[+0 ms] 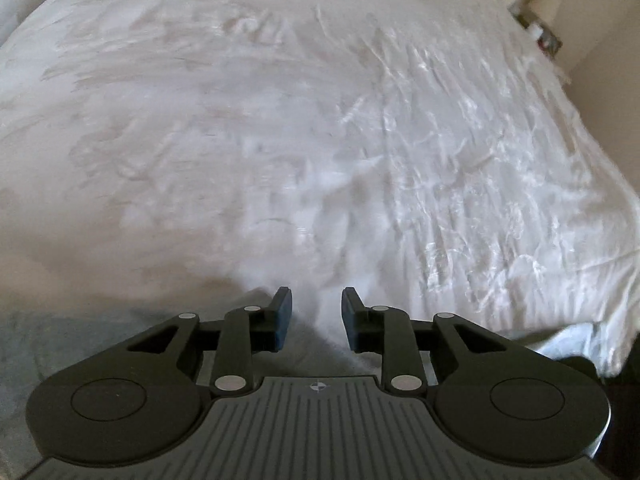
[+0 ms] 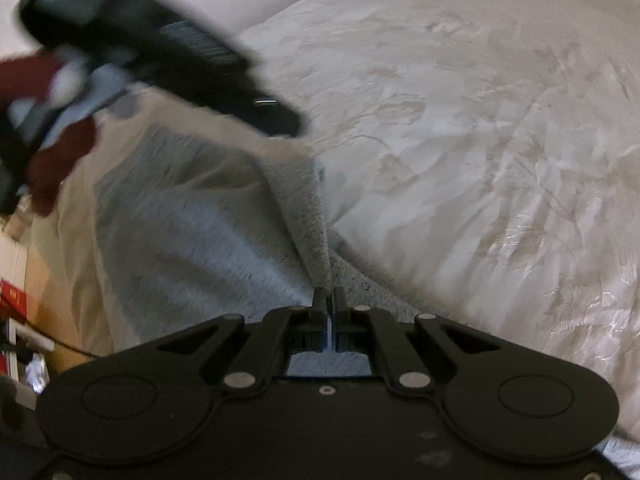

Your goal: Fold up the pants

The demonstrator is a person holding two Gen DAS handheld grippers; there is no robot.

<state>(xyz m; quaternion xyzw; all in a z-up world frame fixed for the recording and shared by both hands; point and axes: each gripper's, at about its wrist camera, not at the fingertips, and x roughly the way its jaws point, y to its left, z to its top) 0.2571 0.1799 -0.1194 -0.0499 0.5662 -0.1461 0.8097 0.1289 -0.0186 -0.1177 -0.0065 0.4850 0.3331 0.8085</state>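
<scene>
- the grey pants (image 2: 192,232) lie on the bed (image 2: 460,140), at its near edge, on the white patterned bedspread.
- the right gripper (image 2: 330,300) has its jaws closed on a raised fold of the pants.
- the left gripper (image 1: 316,316) is above the near edge of the bed, its jaws apart and holding nothing.
- in the right wrist view the left gripper appears blurred, over the far end of the pants.

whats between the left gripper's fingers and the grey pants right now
Only bare bedding: the open left hand-held gripper hangs over the white patterned bedspread, its jaws holding nothing. In the left wrist view the grey fleecy pants lie just beside it, by its left finger.
</scene>
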